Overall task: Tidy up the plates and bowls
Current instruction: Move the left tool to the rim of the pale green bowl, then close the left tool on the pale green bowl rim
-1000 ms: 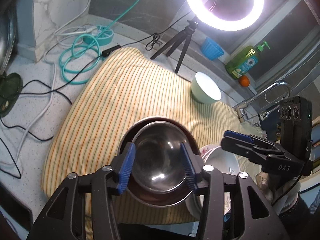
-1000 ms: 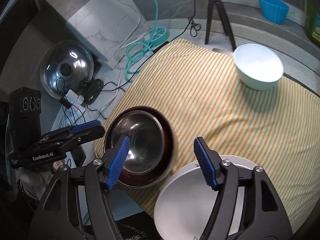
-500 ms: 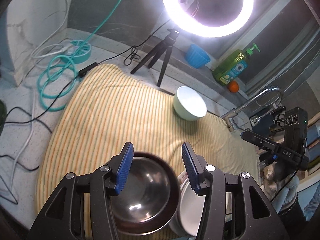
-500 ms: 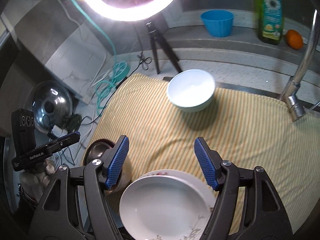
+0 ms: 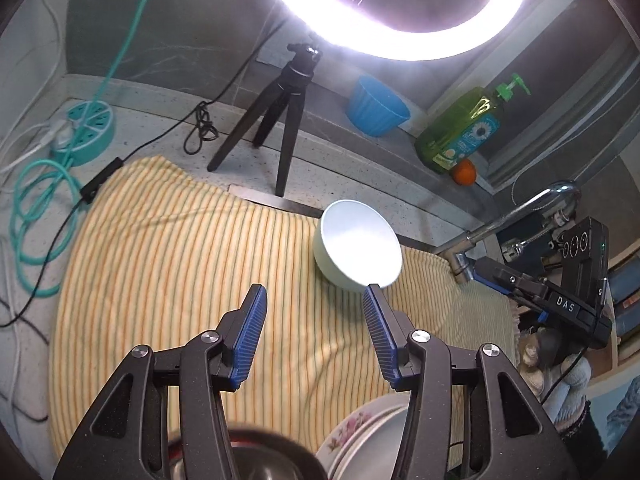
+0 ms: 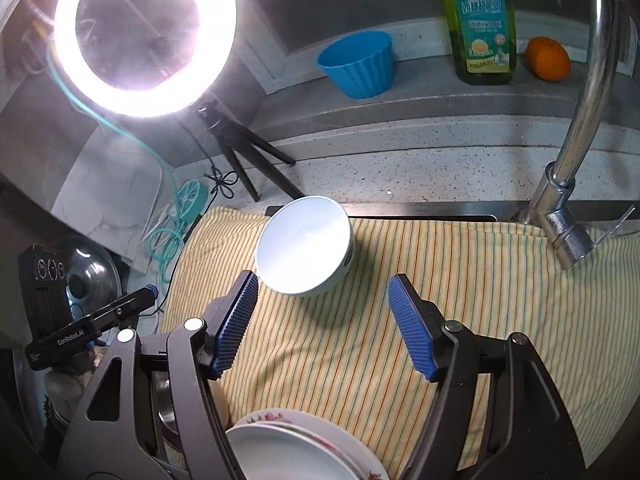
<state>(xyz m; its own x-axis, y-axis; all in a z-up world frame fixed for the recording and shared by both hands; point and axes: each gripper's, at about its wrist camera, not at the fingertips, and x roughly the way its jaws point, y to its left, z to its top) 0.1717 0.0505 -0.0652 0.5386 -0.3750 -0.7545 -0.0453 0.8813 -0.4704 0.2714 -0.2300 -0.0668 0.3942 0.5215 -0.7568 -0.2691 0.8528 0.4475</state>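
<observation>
A pale green bowl (image 5: pixel 357 246) sits tilted on the yellow striped cloth (image 5: pixel 168 256), ahead of both grippers; it also shows in the right wrist view (image 6: pixel 304 250). My left gripper (image 5: pixel 314 312) is open and empty above the cloth. A steel bowl (image 5: pixel 256 464) nested in a dark bowl lies just below it, beside stacked flowered plates (image 5: pixel 364 432). My right gripper (image 6: pixel 322 308) is open and empty, above the stacked plates (image 6: pixel 300 448). The steel bowl (image 6: pixel 166 404) peeks out at its left.
A ring light (image 5: pixel 394 8) on a black tripod (image 5: pixel 280 116) stands behind the cloth. A blue cup (image 6: pixel 356 64), green soap bottle (image 6: pixel 480 20) and orange (image 6: pixel 547 59) sit on the ledge. A faucet (image 6: pixel 576 128) rises at right. Cables (image 5: pixel 36 200) lie left.
Both grippers have lifted and tipped forward, away from the stacked bowls and plates, toward the pale green bowl. The steel bowl and plates have slid to the bottom edge of both views.
</observation>
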